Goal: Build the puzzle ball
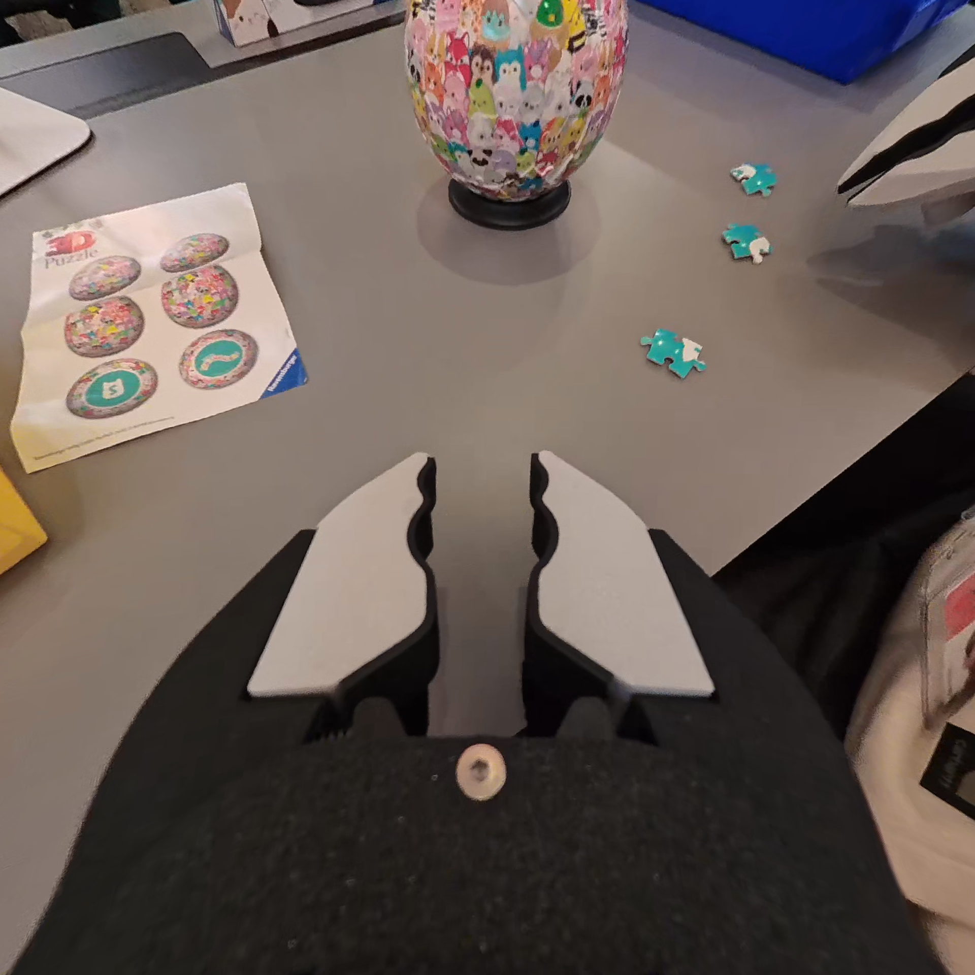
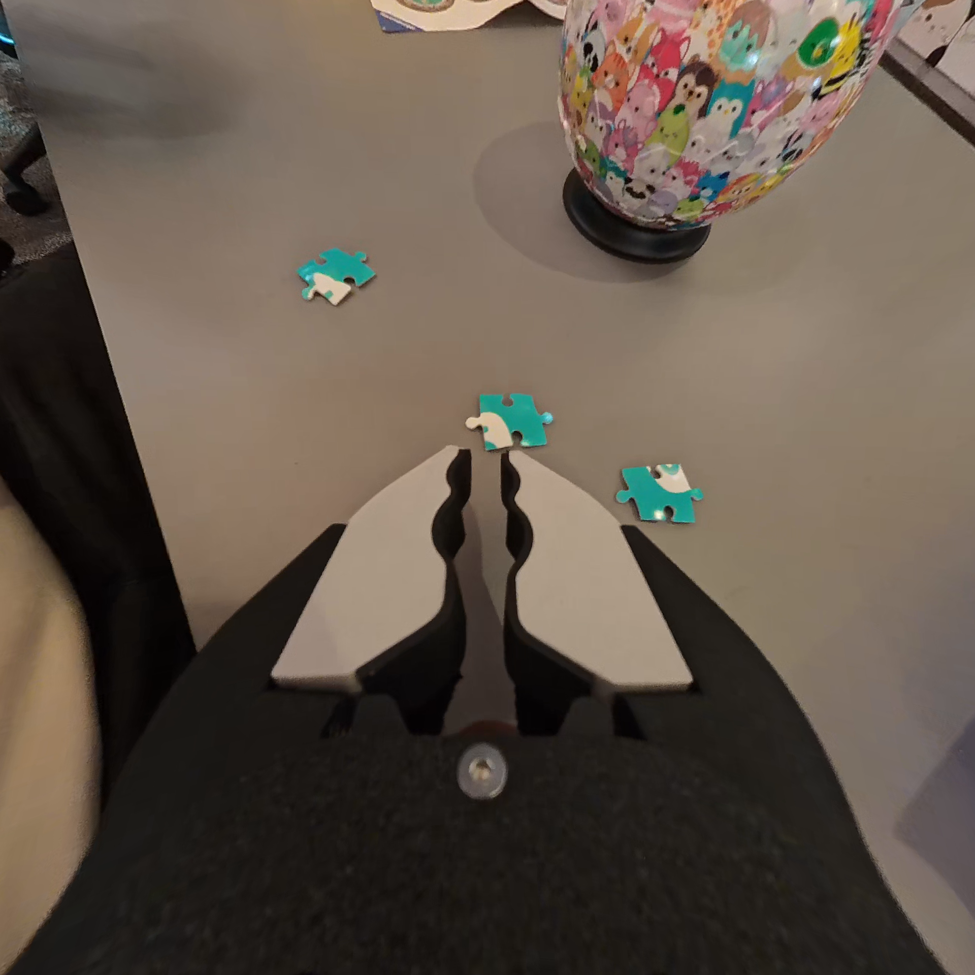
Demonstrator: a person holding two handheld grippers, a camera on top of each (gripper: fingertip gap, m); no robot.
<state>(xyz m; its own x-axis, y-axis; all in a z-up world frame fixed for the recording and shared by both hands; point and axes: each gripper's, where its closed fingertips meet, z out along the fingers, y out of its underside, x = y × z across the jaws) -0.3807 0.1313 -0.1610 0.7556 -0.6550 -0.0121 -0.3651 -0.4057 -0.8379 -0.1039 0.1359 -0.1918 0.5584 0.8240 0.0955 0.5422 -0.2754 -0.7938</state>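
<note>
The puzzle ball (image 1: 514, 95), covered in colourful cartoon animals, stands on a black ring stand (image 1: 509, 203) on the grey table; it also shows in the right wrist view (image 2: 717, 105). Three loose teal-and-white pieces lie to its right: one (image 1: 754, 178), a second (image 1: 746, 242) and a third (image 1: 674, 352). My left gripper (image 1: 483, 464) is open and empty, well short of the ball. My right gripper (image 2: 485, 453) is empty, jaws a narrow gap apart, tips just short of the middle piece (image 2: 509, 422). The other pieces lie left (image 2: 337, 275) and right (image 2: 659, 493) of it.
A printed instruction sheet (image 1: 153, 322) lies left of the ball. A yellow object (image 1: 16, 522) sits at the left edge, a blue box (image 1: 818, 31) and a small white box (image 1: 258, 18) at the back. The table edge (image 1: 823, 506) runs along the right, beside a person's clothing. The left gripper's tips are roughly 30 centimeters from the right gripper's. My right gripper is the nearer one to the middle piece (image 2: 509, 422): about 4 centimeters, against 25 centimeters. My left wrist view (image 1: 753, 237) looks at it from another angle.
</note>
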